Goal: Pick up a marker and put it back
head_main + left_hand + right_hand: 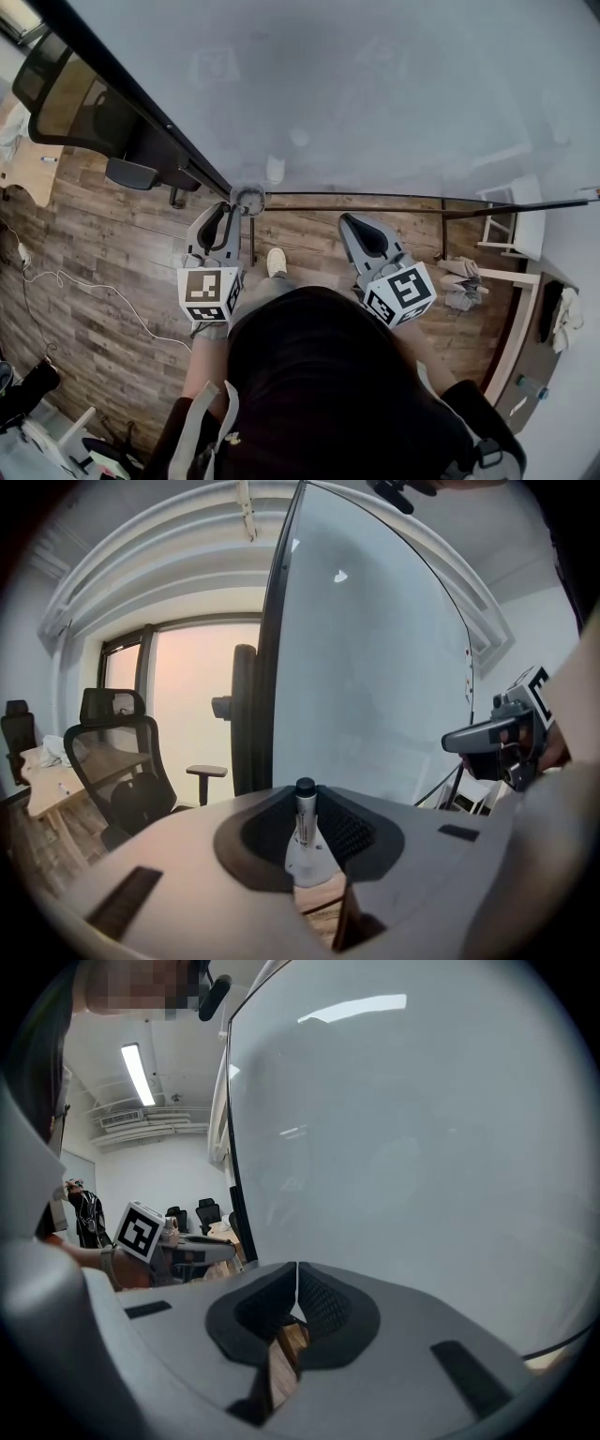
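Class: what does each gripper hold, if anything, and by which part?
The left gripper grips a white cylindrical marker with a black cap by its white barrel, just below the cap. The right gripper, shut, holds nothing.

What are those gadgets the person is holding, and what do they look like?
Two hand-held grippers, left gripper and right gripper: smooth grey plastic shells with dark ribbed pads. Each carries a white cube printed with black square markers. The person wears a black top.

Office rm w/ big whiteboard (375,84), mesh swivel chair (108,757), desk (52,782), wood-look floor (103,281) & ceiling strip light (138,1072).
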`<state>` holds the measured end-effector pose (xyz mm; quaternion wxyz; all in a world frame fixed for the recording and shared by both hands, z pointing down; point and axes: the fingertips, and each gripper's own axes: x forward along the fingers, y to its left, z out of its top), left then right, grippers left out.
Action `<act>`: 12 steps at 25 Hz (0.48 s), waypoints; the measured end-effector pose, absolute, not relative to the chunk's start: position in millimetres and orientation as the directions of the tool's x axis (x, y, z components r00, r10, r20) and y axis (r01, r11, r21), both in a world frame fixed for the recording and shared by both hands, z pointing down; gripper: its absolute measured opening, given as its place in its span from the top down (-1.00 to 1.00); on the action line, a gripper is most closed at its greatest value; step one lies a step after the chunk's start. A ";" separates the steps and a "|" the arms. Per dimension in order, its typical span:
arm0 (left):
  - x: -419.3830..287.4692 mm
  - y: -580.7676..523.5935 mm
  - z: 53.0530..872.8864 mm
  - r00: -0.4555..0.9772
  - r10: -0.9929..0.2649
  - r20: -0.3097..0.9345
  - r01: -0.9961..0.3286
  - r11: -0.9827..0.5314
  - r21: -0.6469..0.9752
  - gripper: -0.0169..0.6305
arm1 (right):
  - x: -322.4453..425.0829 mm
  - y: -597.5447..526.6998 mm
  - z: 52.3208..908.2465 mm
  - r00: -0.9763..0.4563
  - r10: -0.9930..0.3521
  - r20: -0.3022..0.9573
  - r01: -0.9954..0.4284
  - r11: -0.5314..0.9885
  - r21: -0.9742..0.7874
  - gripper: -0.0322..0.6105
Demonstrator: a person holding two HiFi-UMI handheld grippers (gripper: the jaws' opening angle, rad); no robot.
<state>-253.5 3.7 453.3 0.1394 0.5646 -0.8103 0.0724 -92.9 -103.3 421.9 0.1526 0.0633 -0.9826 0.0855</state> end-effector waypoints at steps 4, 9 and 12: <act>-253.5 2.4 462.5 -0.314 -0.890 0.330 -0.938 0.345 0.040 0.72 | -94.1 -102.0 422.5 -0.945 -0.097 0.314 -0.150 0.978 -0.147 0.84; -252.4 1.1 470.3 -0.308 -0.887 0.344 -0.939 0.342 0.041 0.72 | -92.8 -103.7 423.3 -0.942 -0.103 0.318 -0.156 0.977 -0.146 0.84; -254.2 1.0 470.8 -0.311 -0.887 0.341 -0.938 0.344 0.039 0.71 | -93.4 -103.6 424.0 -0.941 -0.106 0.321 -0.159 0.977 -0.145 0.84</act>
